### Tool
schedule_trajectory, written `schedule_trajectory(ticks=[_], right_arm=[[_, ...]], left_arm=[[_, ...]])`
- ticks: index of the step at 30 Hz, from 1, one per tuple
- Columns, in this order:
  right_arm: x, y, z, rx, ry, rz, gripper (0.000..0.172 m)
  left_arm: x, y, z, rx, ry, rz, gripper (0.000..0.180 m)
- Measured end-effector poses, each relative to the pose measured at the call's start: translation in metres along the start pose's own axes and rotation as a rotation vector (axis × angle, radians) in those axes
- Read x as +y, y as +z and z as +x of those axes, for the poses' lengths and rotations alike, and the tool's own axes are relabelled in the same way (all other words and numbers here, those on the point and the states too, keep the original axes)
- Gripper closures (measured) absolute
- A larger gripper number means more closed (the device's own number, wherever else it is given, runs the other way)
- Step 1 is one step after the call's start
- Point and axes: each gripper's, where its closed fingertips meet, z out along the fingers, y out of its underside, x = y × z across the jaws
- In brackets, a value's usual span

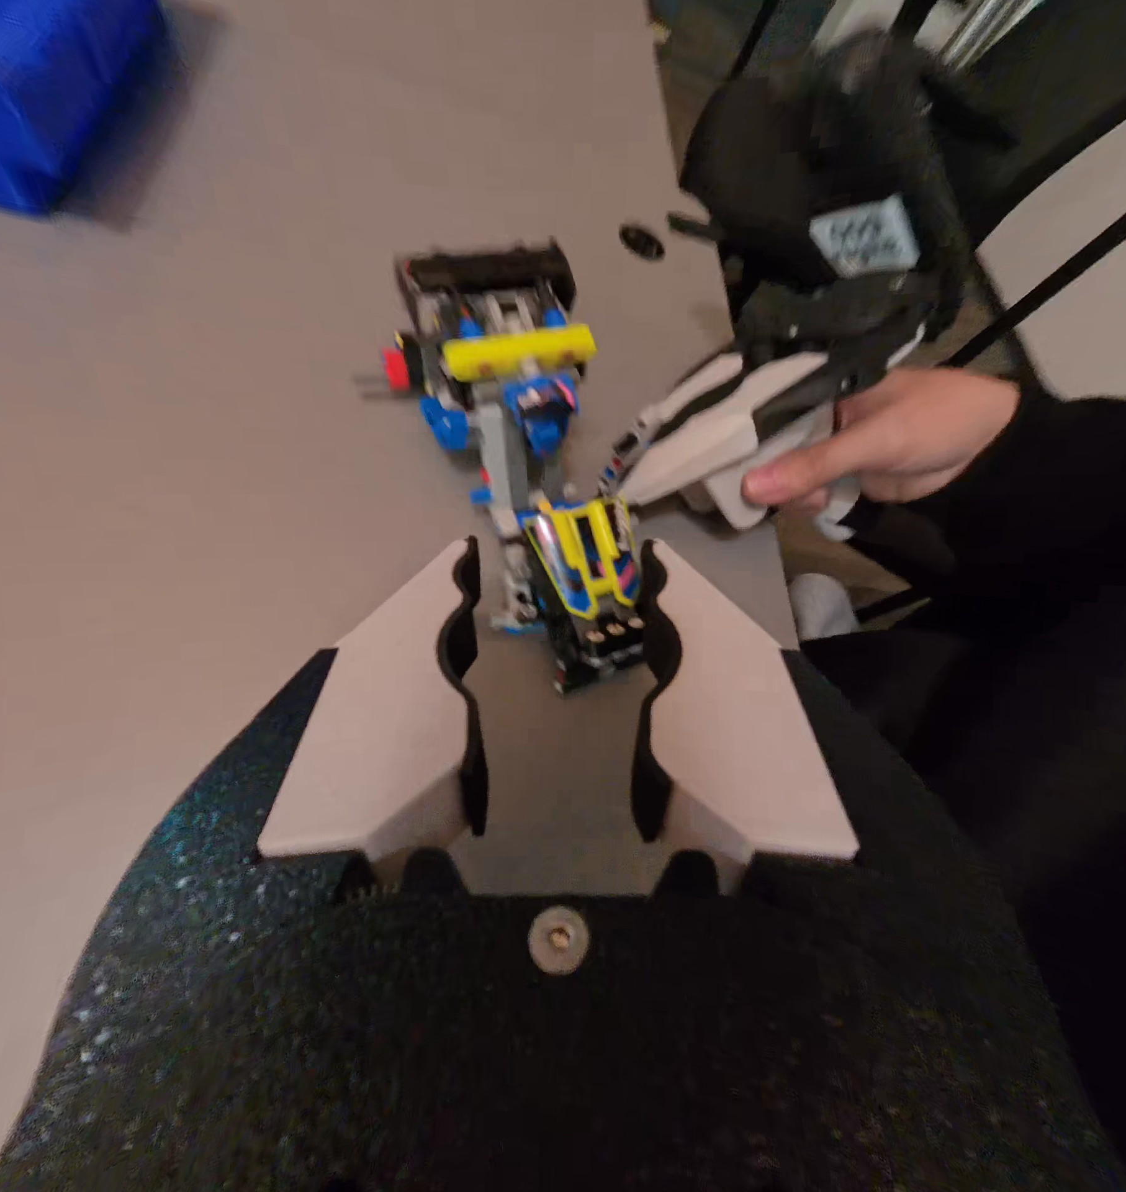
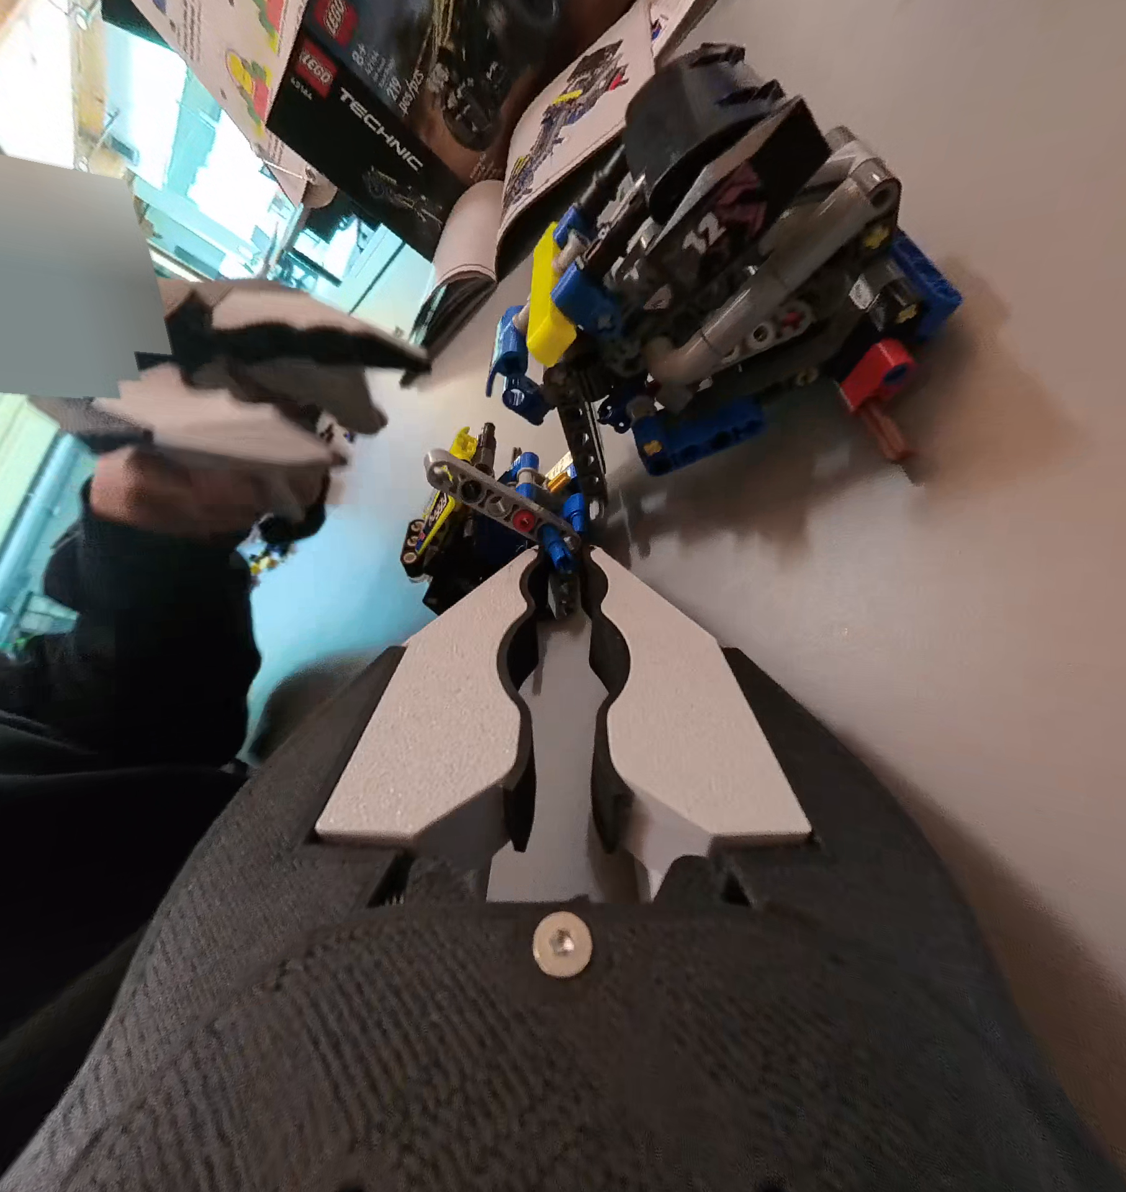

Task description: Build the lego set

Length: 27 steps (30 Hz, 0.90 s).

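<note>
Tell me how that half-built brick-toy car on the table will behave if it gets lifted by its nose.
The brick-toy car is long and narrow, so it would likely sag or swing from the nose. Its pinned beams and open frame suggest joints may flex or pop. All plastic, so probably light; its smooth panels may be slippery.

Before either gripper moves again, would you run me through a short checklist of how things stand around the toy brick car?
1. Left gripper open around the car's yellow and black nose: ok.
2. Left pads pressing the nose: not ok; a gap shows at the left pad.
3. Right gripper closed on a thin black beam at the car's side: ok.
4. Car resting on the grey table: ok.
5. Loose black piece clear of both grippers: ok.
</note>
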Motion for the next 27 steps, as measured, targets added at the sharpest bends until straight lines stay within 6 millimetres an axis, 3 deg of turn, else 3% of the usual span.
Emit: schedule_trajectory(ticks=[3, 5, 10, 18, 23, 27], right_arm=[[-0.002, -0.001, 0.002, -0.007, 0.043, 0.012, 0.165], [-0.004, 0.000, 0.003, -0.001, 0.054, 0.017, 0.165], [-0.002, 0.005, 0.001, 0.002, 0.091, 0.016, 0.165], [-0.005, 0.004, 0.005, 0.033, 0.104, 0.028, 0.165], [-0.006, 0.005, 0.006, 0.015, 0.129, 0.025, 0.165], [-0.009, 0.004, 0.007, 0.004, 0.127, 0.051, 0.165]], left_arm=[[-0.004, 0.010, -0.038, 0.100, -0.032, -0.082, 0.143], [0.004, 0.025, -0.048, 0.257, -0.112, -0.209, 0.143], [0.010, 0.047, -0.037, 0.615, -0.285, -0.403, 0.149], [0.020, 0.055, -0.022, 0.716, -0.239, -0.548, 0.159], [0.020, 0.061, -0.015, 0.738, -0.278, -0.518, 0.172], [0.016, 0.061, -0.013, 0.734, -0.307, -0.478, 0.166]])
